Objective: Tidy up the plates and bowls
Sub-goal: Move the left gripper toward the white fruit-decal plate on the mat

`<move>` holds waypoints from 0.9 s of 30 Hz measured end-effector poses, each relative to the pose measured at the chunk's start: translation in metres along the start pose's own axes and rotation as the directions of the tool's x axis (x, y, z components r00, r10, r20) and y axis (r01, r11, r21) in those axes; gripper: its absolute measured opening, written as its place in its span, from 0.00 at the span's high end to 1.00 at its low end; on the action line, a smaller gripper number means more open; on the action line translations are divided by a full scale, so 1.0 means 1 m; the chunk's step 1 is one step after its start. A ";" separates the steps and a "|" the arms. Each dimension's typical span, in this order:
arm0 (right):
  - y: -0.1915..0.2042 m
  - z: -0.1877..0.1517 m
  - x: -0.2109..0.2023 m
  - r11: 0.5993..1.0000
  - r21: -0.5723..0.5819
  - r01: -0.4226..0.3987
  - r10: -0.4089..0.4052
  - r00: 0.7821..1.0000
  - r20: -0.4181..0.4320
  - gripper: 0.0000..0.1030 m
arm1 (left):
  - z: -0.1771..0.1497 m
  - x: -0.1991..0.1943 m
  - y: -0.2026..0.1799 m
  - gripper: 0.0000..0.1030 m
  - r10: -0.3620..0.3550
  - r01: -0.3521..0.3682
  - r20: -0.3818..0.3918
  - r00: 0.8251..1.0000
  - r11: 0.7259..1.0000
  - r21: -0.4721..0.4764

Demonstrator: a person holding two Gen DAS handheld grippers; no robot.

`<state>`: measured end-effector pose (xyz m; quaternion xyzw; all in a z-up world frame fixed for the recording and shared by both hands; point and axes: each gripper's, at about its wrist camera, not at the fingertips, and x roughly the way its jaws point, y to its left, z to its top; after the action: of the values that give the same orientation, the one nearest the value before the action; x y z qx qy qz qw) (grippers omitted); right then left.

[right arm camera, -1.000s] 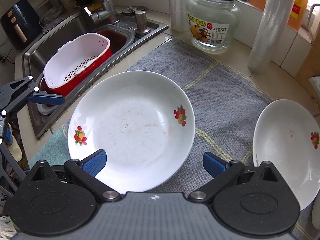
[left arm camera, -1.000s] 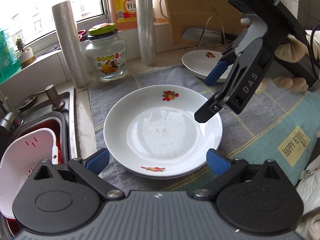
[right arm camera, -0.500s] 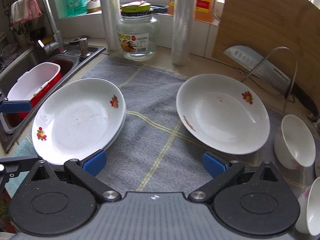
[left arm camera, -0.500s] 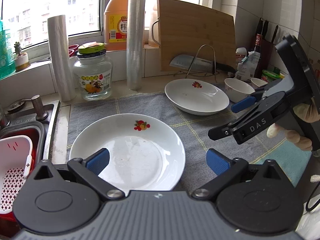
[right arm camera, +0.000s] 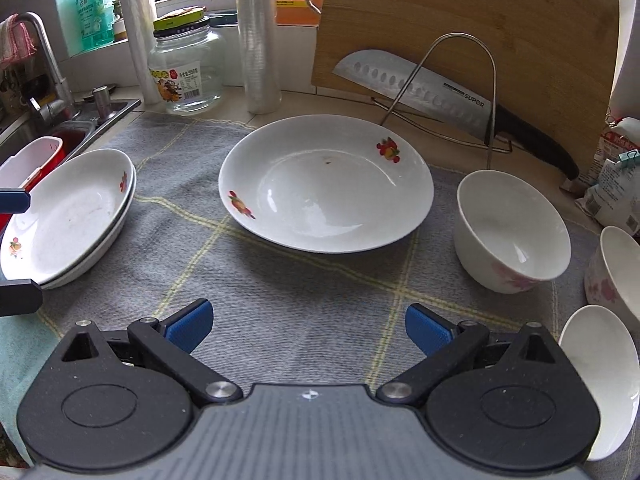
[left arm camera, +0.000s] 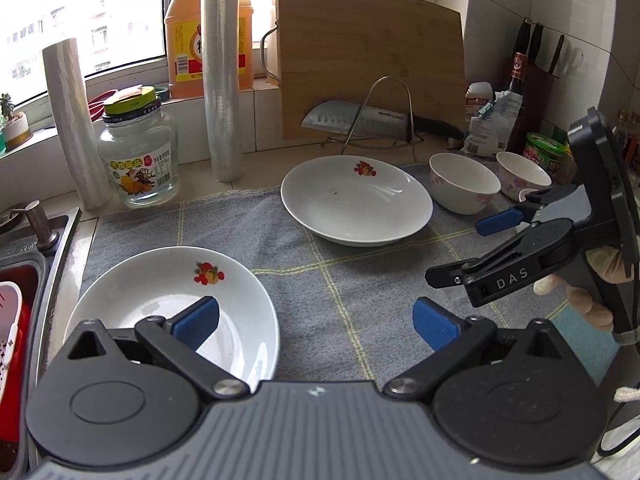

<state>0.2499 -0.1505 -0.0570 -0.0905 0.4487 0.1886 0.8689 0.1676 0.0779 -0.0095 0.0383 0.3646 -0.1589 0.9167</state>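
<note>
The right gripper (right arm camera: 307,330) is spread wide and empty above the grey cloth (right arm camera: 280,296); it has swung away from the stacked plates (right arm camera: 66,216), now off to its left, and a single fruit-patterned plate (right arm camera: 326,184) sits straight ahead of it with a white bowl (right arm camera: 510,232) just to the right. The left gripper (left arm camera: 316,320) is also wide apart holding nothing. It has pulled back and risen since a second ago, so the stacked plates (left arm camera: 172,308) lie under its left finger and the single plate (left arm camera: 356,204) is farther ahead.
</note>
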 end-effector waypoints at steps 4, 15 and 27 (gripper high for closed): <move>-0.016 -0.001 0.011 1.000 -0.025 -0.015 0.015 1.000 0.019 0.00 | 0.010 0.006 -0.017 0.01 0.026 -0.026 -0.008 1.000 1.000 -0.015; -0.024 0.005 0.039 0.994 -0.090 -0.060 0.063 0.998 0.031 0.00 | 0.030 0.012 -0.053 0.01 0.054 -0.055 -0.051 0.997 0.998 -0.019; -0.023 0.002 0.055 0.992 -0.105 -0.065 0.070 0.997 0.038 0.00 | 0.057 0.031 -0.047 0.01 0.014 -0.012 -0.063 0.998 0.999 0.033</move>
<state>0.2898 -0.1578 -0.1008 -0.1163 0.4228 0.2427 0.8653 0.2113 0.0147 0.0129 0.0605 0.3905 -0.1573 0.9050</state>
